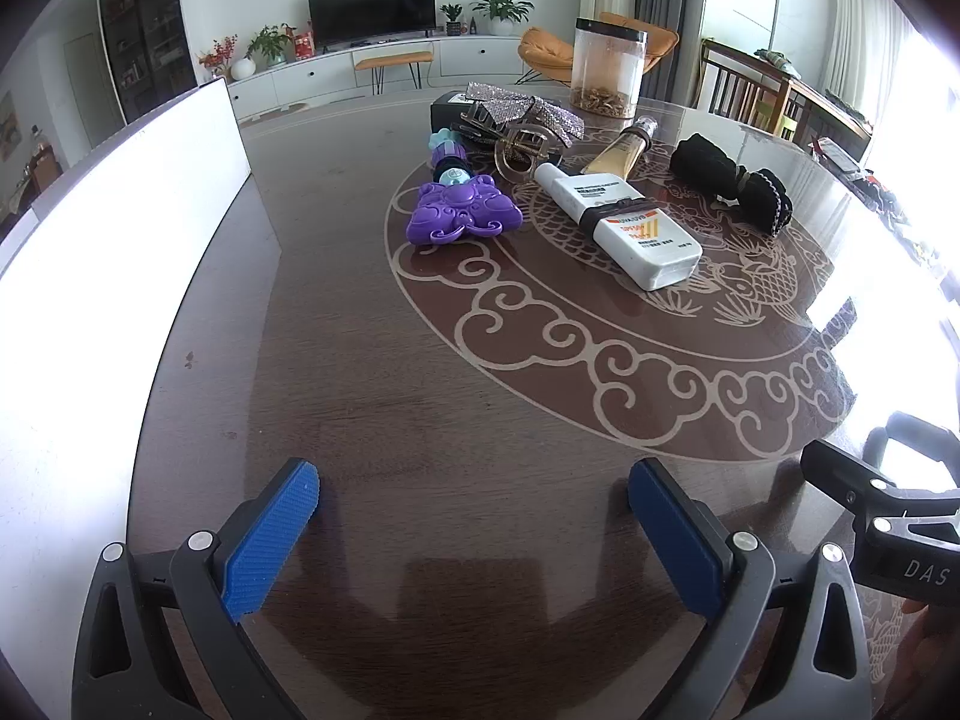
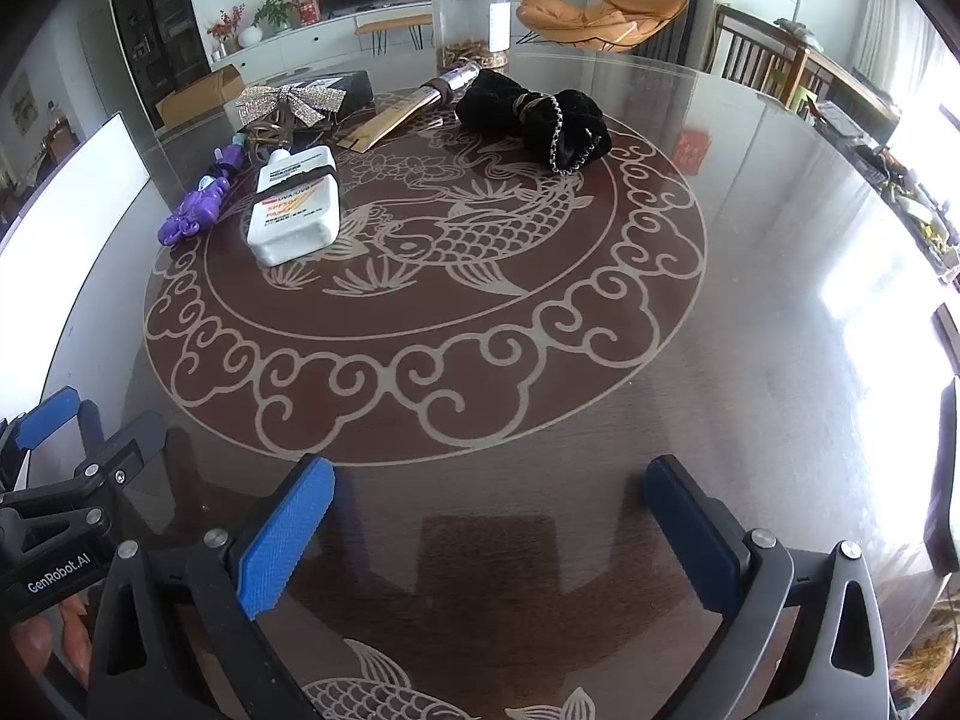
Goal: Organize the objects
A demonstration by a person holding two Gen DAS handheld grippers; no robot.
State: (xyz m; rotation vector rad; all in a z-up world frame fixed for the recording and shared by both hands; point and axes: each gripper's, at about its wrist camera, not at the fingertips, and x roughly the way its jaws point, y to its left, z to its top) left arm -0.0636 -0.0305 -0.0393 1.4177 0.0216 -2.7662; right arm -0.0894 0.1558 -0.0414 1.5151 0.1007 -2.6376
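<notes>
A cluster of small items lies on the far half of the round brown table (image 1: 372, 372). A white sunscreen bottle (image 1: 624, 222) (image 2: 295, 207) lies flat. A purple butterfly toy (image 1: 462, 210) (image 2: 195, 210) is left of it. A black velvet bow (image 1: 729, 180) (image 2: 534, 114), a gold tube (image 1: 618, 150) (image 2: 399, 114), a glittery silver bow (image 1: 528, 111) (image 2: 291, 99) and an amber claw clip (image 1: 528, 150) lie behind. My left gripper (image 1: 474, 495) and right gripper (image 2: 489, 495) are both open and empty, low over the near table, far from the items.
A white box (image 1: 90, 276) (image 2: 72, 204) stands along the table's left edge. A clear jar (image 1: 606, 69) (image 2: 471, 21) with brown bits stands at the far edge, and a black box (image 1: 450, 111) sits behind the bows. Wooden chairs stand at the far right.
</notes>
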